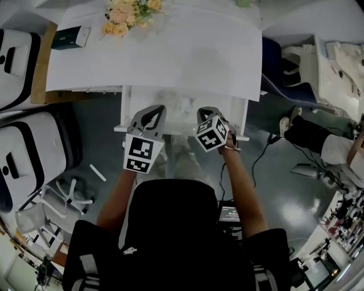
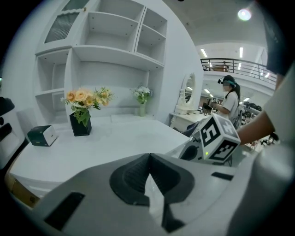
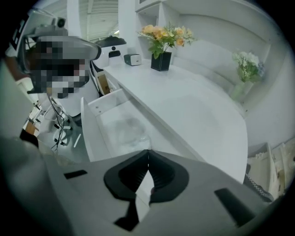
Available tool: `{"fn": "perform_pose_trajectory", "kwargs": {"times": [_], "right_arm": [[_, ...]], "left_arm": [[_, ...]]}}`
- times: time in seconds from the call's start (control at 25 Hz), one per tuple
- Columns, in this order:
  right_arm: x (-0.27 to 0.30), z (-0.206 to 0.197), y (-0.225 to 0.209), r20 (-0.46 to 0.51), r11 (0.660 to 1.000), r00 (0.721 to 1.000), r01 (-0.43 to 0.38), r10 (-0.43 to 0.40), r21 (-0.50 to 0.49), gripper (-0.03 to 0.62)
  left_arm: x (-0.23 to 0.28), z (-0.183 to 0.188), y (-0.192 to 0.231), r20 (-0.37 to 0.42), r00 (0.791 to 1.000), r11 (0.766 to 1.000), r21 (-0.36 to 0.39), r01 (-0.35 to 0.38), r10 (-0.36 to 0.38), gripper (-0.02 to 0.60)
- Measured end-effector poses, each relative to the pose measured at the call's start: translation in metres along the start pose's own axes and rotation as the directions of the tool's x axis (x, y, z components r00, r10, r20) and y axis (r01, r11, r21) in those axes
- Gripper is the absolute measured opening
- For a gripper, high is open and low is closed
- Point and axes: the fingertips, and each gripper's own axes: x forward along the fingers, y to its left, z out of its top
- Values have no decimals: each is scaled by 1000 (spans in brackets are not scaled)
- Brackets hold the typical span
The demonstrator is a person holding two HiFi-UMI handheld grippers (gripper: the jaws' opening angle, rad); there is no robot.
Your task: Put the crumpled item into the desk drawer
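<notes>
Since the crumpled item (image 3: 128,132) already lies on the floor of the drawer (image 3: 107,102), a pale, see-through wad near the middle of the right gripper view, neither tool has anything left to carry. The right gripper (image 3: 148,156) is clenched, its dark pads meeting in a single seam with nothing between them. It points steeply down over the drawer, so the item sits just above its tip in that view. The left gripper (image 2: 148,159) is clamped together in the same way and is also empty. It points at a flatter angle across the desk (image 1: 170,54), so its own view shows the desktop and shelves rather than the drawer.

In the head view both grippers sit side by side at mid-frame, just over the drawer's front edge, with the item visible between and a little above them. Neither touches it, and I cannot tell whether either touches the drawer's rim.

The drawer stands pulled out from under the desk, toward the person, which is what leaves its inside reachable from above. The flowers (image 1: 128,12) and the small box (image 1: 71,37) stay along the top of the head view, well apart from the drawer and out of the way.

As I judge it, the placing itself is done. Empty, clamped jaws held at the drawer's front would suit a blunt push to slide it back in, if that is wanted. The risk then would be the light wad shifting or catching at the desk's edge.
</notes>
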Motion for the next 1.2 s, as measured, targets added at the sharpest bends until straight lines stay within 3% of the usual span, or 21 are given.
{"fn": "perform_pose_trajectory", "kwargs": {"times": [0.6,0.88,1.2], "right_arm": [[-84,32,-4,187,989,977,78,-101,129,-2],[-130,63,-9,295,973,941,105,-164,204,-3],[-185,95,-9,412,950,882,112,-230,290,-3]], "left_arm": [[-46,71,-8,150,989,996,89,-11,-2,6],[-63,93,-15,191,981,990,141,-1,-26,6],[-93,119,-12,250,968,984,179,-15,-31,6]]}}
